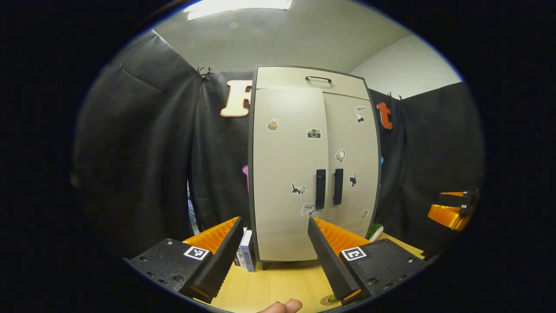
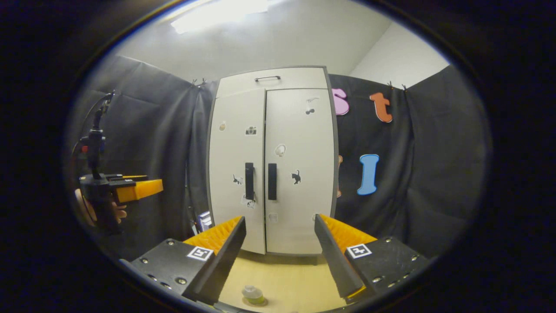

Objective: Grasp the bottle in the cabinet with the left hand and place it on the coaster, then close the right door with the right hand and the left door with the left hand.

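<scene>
Now, bottle (image 2: pixel 253 294): standing on the coaster (image 2: pixel 255 301) on the wooden table (image 2: pixel 286 278), bottom centre of the right gripper view.
Cabinet (image 2: pixel 271 161): centre frame, both doors shut, black handles side by side.
Left gripper (image 1: pixel 274 256): tongs spread wide, nothing between them; it also shows at the left edge of the right gripper view, held in a hand.
Right gripper (image 2: pixel 280 256): tongs spread, empty, aimed at the cabinet.
Small boxes (image 1: pixel 246 256): beside the cabinet's lower left corner.

cabinet (image 2: pixel 299 130) – beige, black handles | claw (image 2: pixel 280 243) – orange | table (image 2: pixel 282 278) – light wood
</scene>
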{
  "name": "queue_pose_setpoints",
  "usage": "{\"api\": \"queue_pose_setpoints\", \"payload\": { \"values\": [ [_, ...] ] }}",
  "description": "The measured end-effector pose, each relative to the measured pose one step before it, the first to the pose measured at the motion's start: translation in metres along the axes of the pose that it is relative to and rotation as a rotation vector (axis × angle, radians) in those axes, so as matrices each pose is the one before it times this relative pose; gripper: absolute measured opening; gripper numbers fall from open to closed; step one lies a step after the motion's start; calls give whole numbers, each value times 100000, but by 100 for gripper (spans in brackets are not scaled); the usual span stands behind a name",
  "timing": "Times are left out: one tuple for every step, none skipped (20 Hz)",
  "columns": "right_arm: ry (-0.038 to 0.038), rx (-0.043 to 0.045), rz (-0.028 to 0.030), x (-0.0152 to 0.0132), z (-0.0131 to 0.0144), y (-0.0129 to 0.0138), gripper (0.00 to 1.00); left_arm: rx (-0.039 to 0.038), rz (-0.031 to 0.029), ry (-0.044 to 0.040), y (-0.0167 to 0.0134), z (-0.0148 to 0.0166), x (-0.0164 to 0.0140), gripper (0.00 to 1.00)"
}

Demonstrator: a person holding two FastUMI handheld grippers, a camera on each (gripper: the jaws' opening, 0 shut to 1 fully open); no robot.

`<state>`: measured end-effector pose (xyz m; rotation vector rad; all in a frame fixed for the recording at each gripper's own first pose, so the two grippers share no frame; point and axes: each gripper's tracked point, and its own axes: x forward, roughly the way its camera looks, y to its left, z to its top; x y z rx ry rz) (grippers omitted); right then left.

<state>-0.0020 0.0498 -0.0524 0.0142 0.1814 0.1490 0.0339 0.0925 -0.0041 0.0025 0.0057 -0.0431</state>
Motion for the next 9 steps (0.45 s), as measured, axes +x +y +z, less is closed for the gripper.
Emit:
{"api": "queue_pose_setpoints", "payload": {
  "values": [
    [-206, 249, -167, 283, -30, -37, 96, -32, -399, -492, -31, 86, 482, 94],
    [437, 121, -1060, 442, -137, -166, 96, -71, -564, 45, -113, -231, 430, 94],
    [527, 194, -1745, 369, -225, -286, 96, -146, -839, 499, -180, -264, 325, 94],
    [322, 373, -1326, 405, -133, -127, 96, -163, -1140, 247, -312, -66, 241, 94],
    [264, 432, -978, 381, -54, -15, 96, -96, -1057, 412, -35, -243, 399, 94],
    [312, 255, -615, 328, 28, 95, 96, 59, -518, 456, 126, -411, 527, 95],
    [63, 146, -815, 234, 39, 17, 96, 49, -632, 218, -22, -255, 96, 95],
    [439, -135, 486, 226, 16, 303, 96, 21, -848, -132, -44, -15, 352, 94],
    [597, -230, 1982, 122, -41, 614, 96, 112, -606, -132, -45, -50, 279, 94]
  ]
}}
